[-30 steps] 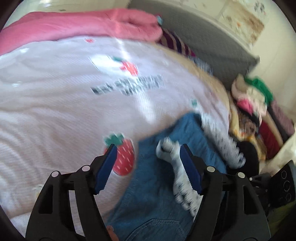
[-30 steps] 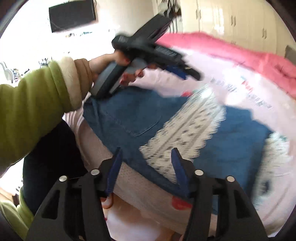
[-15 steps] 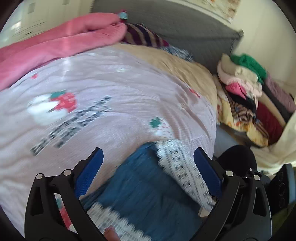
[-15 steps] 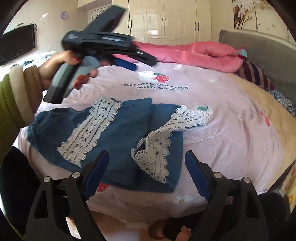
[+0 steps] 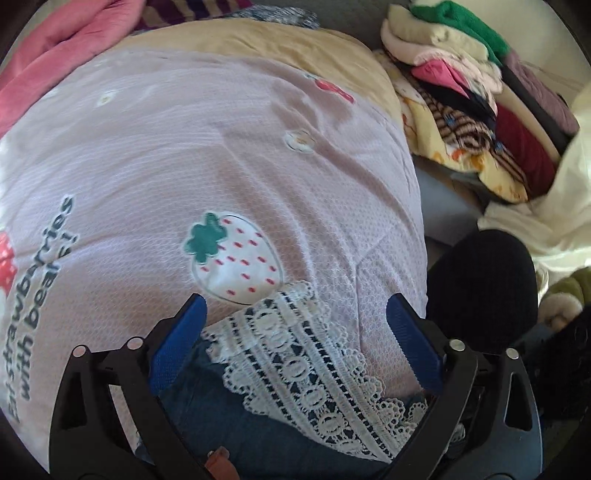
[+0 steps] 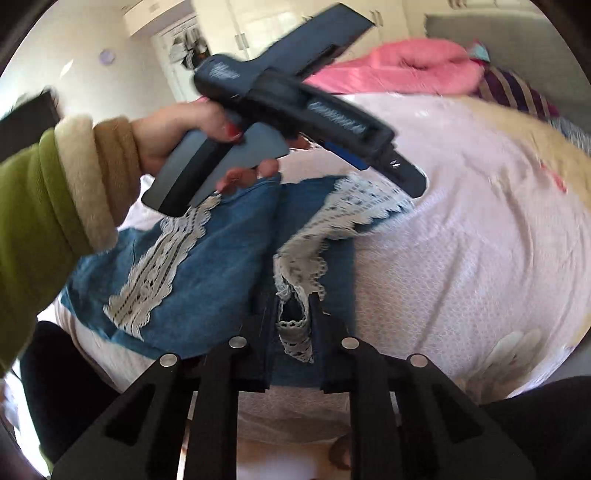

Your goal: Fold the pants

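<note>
The right hand-held gripper [image 6: 291, 314] pinched the lace hem of the pants [image 6: 221, 258] at the bottom middle. The left hand-held gripper [image 5: 295, 332] hung wide over them on the bed [image 5: 258, 166]. Next, probably lift and fold over.

— What sort of place is this?
— A home bedroom. A bed [image 5: 229, 155] fills the view, covered by a pale pink strawberry-print bedspread [image 5: 236, 254].
— Anything else?
— A pink duvet [image 6: 399, 62] is bunched at the bed's far edge, with a striped pillow [image 6: 517, 92] beside it against a grey headboard [image 6: 498, 33]. Cream wardrobe doors [image 6: 258, 22] stand beyond the bed, and folded clothes [image 5: 472, 92] are stacked beside it.
</note>
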A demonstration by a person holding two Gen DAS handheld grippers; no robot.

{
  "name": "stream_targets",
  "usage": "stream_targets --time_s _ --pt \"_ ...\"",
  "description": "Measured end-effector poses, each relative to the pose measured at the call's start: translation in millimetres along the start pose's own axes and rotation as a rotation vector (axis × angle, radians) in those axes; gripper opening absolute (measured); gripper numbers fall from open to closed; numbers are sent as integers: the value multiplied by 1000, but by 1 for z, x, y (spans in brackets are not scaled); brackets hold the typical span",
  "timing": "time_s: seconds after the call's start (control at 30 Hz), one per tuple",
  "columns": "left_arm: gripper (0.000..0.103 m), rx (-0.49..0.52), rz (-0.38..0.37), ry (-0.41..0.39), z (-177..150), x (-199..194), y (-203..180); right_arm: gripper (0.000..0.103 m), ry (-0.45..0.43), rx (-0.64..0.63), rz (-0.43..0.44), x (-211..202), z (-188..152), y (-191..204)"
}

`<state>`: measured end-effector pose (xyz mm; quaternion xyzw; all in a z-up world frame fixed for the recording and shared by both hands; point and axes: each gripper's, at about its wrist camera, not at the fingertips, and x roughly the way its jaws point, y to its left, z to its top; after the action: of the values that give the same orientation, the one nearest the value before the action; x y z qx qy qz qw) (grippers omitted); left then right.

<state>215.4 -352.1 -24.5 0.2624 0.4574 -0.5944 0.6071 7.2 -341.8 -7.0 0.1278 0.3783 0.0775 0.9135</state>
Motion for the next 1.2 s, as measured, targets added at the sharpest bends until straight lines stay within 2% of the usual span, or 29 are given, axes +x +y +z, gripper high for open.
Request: stream_targets --time_s 0.07,0.1,0.13,0.2,0.27,0.37,0.47,0.63,0.77,0.9,1.07,1.2 --pt "63 46 7 46 0 10 -4 15 7 25 10 1 0 -5" --pt "57 67 28 62 0 14 -6 15 9 33 15 2 0 -7" --pt "44 82 60 77 -1 18 -6 15 10 41 22 2 0 -8" --pt "38 91 84 77 -4 20 -5 15 11 46 27 2 0 -9" --pt "26 108 97 47 -6 16 -9 15 10 49 28 2 0 -9" --pt "18 130 125 23 -9 11 -14 14 6 60 34 1 1 -9" --pt "17 114 128 -48 -10 -10 -14 14 -24 58 62 -4 1 -7" --pt "17 55 138 -181 -21 -65 -9 14 -89 -26 123 -18 7 18" --pt "17 -4 163 -282 -53 -117 -3 14 -94 -106 165 -20 13 51" --pt "17 -80 178 -349 -95 -154 9 14 -63 -190 209 -9 19 88" --pt "17 -194 212 -354 -157 -171 31 14 35 -281 240 25 14 133" --pt "17 -285 224 -334 -194 -164 49 14 106 -346 213 54 1 156"
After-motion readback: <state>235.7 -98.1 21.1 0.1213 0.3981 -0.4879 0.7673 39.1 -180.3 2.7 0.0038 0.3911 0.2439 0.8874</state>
